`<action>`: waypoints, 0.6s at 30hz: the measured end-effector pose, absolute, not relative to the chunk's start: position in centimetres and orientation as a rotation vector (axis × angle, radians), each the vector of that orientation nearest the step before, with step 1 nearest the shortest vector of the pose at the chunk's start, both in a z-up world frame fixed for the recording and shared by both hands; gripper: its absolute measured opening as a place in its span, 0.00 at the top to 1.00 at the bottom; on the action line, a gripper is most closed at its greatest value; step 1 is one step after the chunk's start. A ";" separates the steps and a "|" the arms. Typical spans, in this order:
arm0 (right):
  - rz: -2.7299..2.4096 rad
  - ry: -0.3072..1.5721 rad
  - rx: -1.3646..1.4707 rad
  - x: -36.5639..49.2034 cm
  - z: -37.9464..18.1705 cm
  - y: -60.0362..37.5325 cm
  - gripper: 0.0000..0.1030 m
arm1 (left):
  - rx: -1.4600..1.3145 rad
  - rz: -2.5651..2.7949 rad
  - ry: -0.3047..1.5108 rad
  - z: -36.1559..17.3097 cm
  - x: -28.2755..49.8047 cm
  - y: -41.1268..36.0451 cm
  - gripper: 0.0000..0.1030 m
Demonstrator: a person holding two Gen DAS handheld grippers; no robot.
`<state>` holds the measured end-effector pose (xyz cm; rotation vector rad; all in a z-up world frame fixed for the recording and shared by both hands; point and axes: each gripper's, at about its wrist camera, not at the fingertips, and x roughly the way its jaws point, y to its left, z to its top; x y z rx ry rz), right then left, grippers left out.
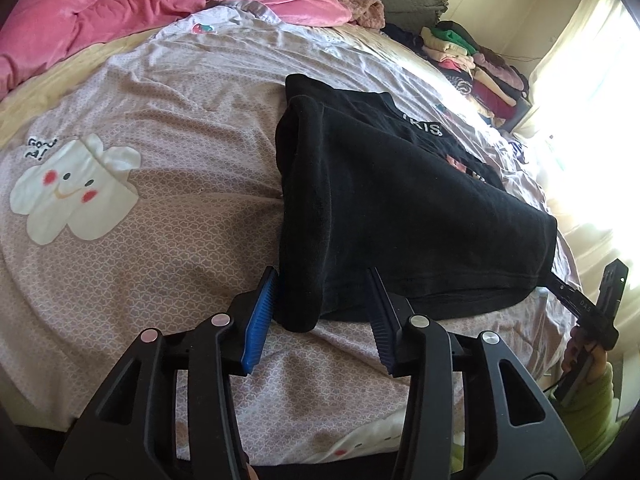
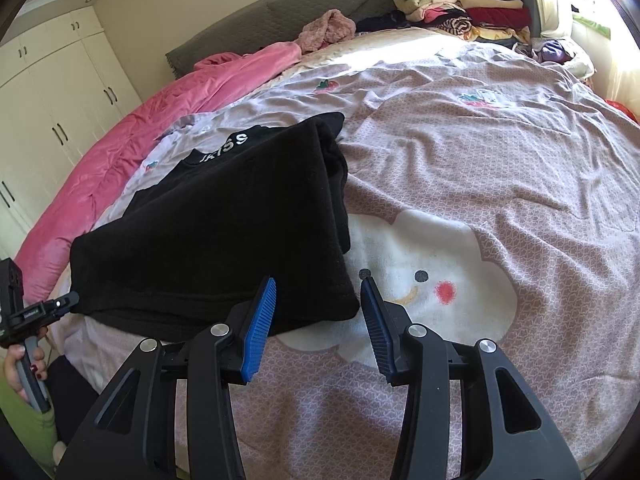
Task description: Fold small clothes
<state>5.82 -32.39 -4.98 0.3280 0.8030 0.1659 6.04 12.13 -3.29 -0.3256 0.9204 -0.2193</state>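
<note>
Left wrist view: left gripper [image 1: 322, 312] spread wide around black shirt [image 1: 400, 208] hem; right gripper [image 2: 318, 312] likewise, neither clamped; patterned bedspread [image 2: 480, 168] beneath

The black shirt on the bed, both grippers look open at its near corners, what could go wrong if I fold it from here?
1. The left gripper straddles a thick rolled side fold of the black shirt; closing may catch only some layers, so the fold could sag open.
2. The right gripper sits mostly beside the hem corner and might pinch the bedsheet instead.
3. The sheet is wrinkled, so dragging could bunch the shirt.
</note>
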 end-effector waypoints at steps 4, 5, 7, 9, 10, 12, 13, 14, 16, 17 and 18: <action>0.174 0.813 0.332 6.1 -5.3 -32.3 0.58 | -0.324 -0.230 0.936 -3.6 6.1 11.9 0.64; 0.177 0.814 0.337 6.1 -5.3 -32.3 0.58 | -0.314 -0.231 0.936 -3.6 6.1 11.7 0.74; 0.186 0.811 0.342 6.1 -5.4 -32.2 0.59 | -0.311 -0.239 0.937 -3.5 6.0 11.6 0.87; 0.183 0.812 0.334 6.2 -5.4 -32.1 0.67 | -0.311 -0.246 0.937 -3.4 6.1 11.6 0.92; 0.186 0.815 0.329 6.2 -5.4 -32.0 0.71 | -0.310 -0.246 0.935 -3.4 6.2 11.6 0.95; 0.181 0.815 0.320 6.2 -5.4 -32.0 0.87 | -0.314 -0.244 0.929 -3.2 6.1 11.7 0.95; 0.187 0.808 0.318 6.1 -5.3 -32.0 0.88 | -0.317 -0.242 0.921 -3.1 6.0 11.7 0.96; 0.190 0.799 0.315 6.0 -5.1 -32.0 0.90 | -0.319 -0.243 0.911 -2.8 6.0 11.8 0.96; 0.197 0.774 0.312 5.6 -4.6 -32.1 0.90 | -0.322 -0.245 0.888 -2.0 5.9 12.0 0.96; 0.201 0.760 0.317 5.4 -4.3 -32.2 0.91 | -0.323 -0.245 0.874 -1.6 5.9 12.1 0.96; 0.204 0.749 0.325 5.4 -4.0 -32.3 0.91 | -0.323 -0.247 0.863 -1.1 6.0 12.2 0.96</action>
